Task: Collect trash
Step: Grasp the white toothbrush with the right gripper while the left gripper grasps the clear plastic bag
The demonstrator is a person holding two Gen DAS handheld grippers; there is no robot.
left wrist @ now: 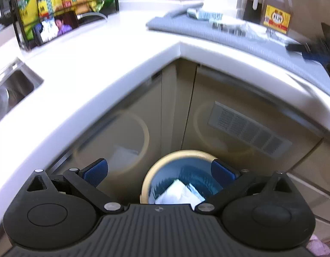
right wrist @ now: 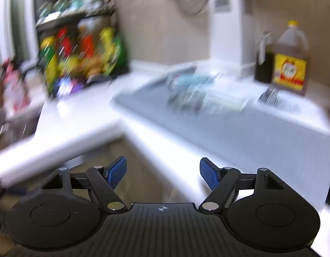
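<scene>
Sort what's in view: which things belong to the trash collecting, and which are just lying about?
Job:
bin with white paper inside
wrappers on the grey mat
left gripper and right gripper, both open and empty

Lying about:
oil jug
dark bottle
rack
sink

White crumpled trash [left wrist: 179, 192] — inside blue-lined, cream-rimmed bin [left wrist: 147, 180]

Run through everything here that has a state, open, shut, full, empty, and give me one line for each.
Left gripper: open, nothing between its pads.
Right gripper: open, empty.
Trash bin: uncovered, blue liner, white crumpled paper inside.
Oil jug: upright, yellow cap on, mostly full.
Cabinet doors: shut.
Grey mat: flat on the counter, blurred packets on it.
</scene>
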